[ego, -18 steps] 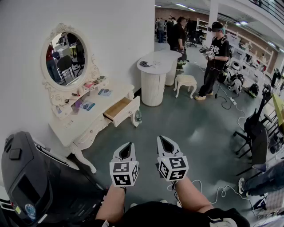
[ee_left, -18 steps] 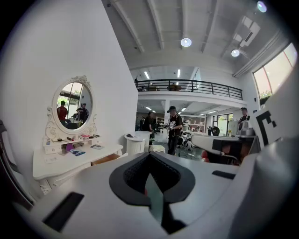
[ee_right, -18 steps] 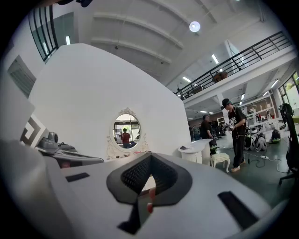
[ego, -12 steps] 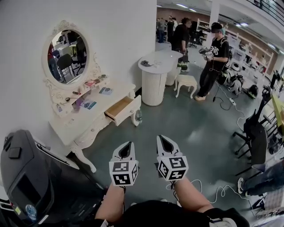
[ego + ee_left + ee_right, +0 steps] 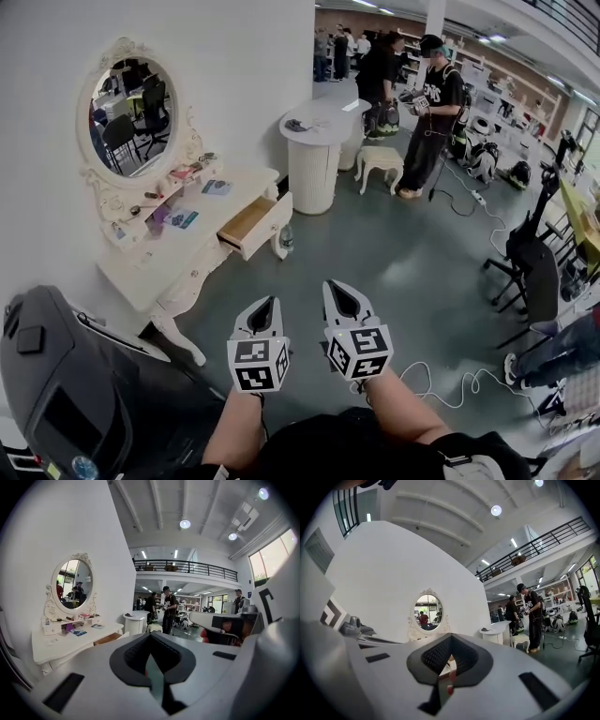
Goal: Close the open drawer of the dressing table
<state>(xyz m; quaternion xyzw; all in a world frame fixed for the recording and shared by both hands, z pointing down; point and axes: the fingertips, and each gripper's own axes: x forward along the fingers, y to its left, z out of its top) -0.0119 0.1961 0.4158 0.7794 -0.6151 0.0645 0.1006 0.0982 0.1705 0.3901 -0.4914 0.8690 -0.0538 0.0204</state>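
The white dressing table stands against the left wall under an oval mirror. Its wooden-lined drawer is pulled out toward the room. Both grippers hang side by side over the green floor, well short of the drawer. My left gripper is shut and empty, and so is my right gripper. In the left gripper view the drawer shows beyond the left gripper's closed jaws. The right gripper view has the right gripper aimed toward the mirror.
A round white pedestal table and a small stool stand past the drawer. A bottle sits on the floor beside it. People stand at the back. A black chair is right, a dark case lower left, cables near my feet.
The head view has shifted a little, so the people at the back show further left. Both grippers keep their place, shut, side by side.
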